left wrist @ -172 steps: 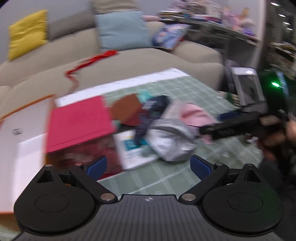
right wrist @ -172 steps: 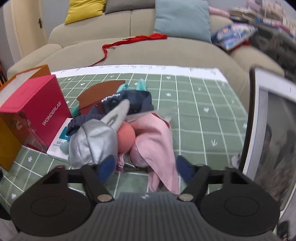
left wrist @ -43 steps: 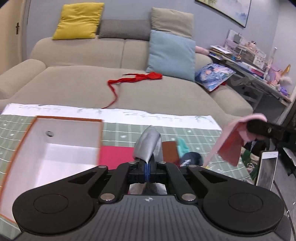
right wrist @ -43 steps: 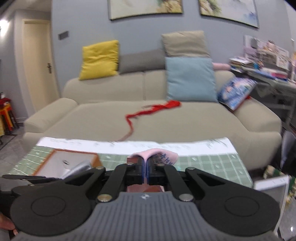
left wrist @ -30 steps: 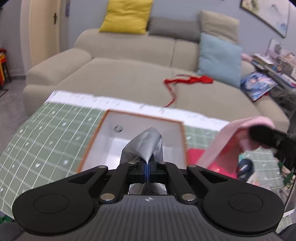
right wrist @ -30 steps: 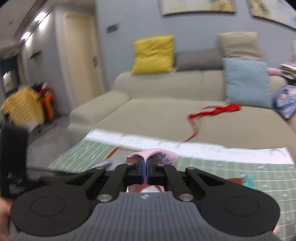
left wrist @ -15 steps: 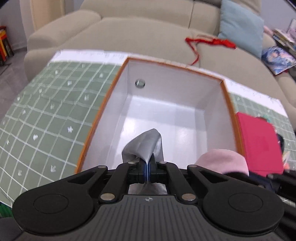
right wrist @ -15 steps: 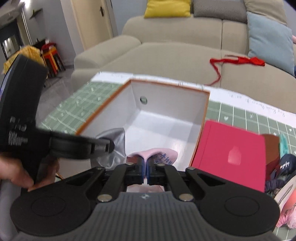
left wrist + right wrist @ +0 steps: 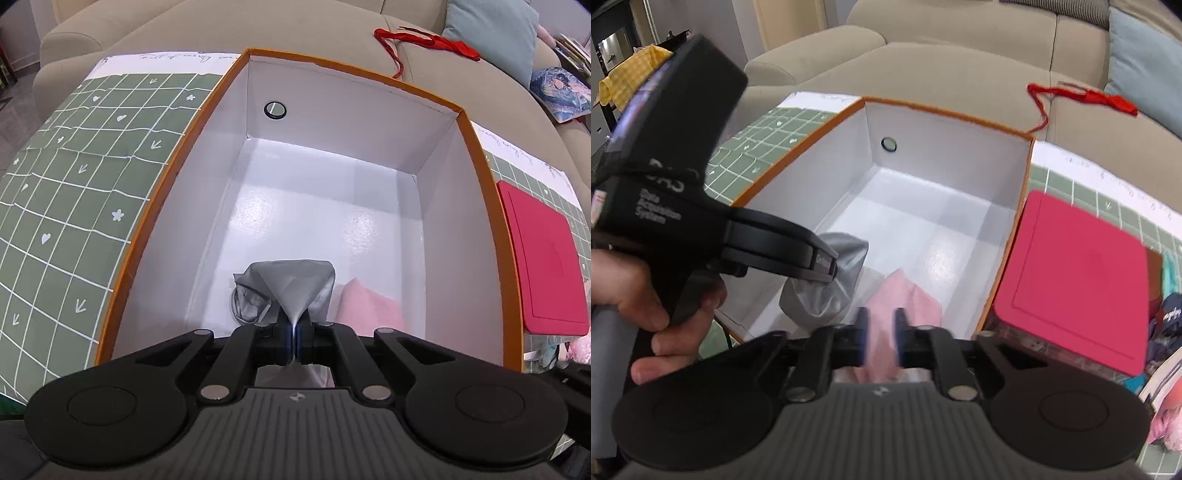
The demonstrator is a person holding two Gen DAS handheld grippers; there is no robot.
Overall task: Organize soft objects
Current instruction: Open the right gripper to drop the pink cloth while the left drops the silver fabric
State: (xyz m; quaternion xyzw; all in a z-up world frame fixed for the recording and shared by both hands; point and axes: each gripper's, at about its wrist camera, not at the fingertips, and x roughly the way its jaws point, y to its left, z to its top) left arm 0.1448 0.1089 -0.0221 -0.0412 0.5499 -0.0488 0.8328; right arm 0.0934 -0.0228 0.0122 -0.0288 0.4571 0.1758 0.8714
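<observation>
An open orange box (image 9: pixel 347 70) with a white inside stands on the green grid mat. My left gripper (image 9: pixel 294 339) is shut on a silver-grey soft pouch (image 9: pixel 291 284), which hangs low inside the box near its front wall. A pink cloth (image 9: pixel 365 306) lies in the box to the pouch's right. In the right wrist view my right gripper (image 9: pixel 881 332) is opening, with the pink cloth (image 9: pixel 905 299) loose between its parted jaws. The left gripper (image 9: pixel 827 266), held by a hand (image 9: pixel 639 291), grips the silver pouch (image 9: pixel 827 299) just left of it.
A red flat box (image 9: pixel 1078 273) sits right of the orange box. Further soft items (image 9: pixel 1167 317) are piled at the far right. The green mat (image 9: pixel 74 177) spreads to the left. A beige sofa with a red ribbon (image 9: pixel 424 38) lies behind.
Both grippers have dropped from above the mat into the orange box. The right gripper's jaws have parted from the pink cloth. The left stays clamped on the silver pouch.
</observation>
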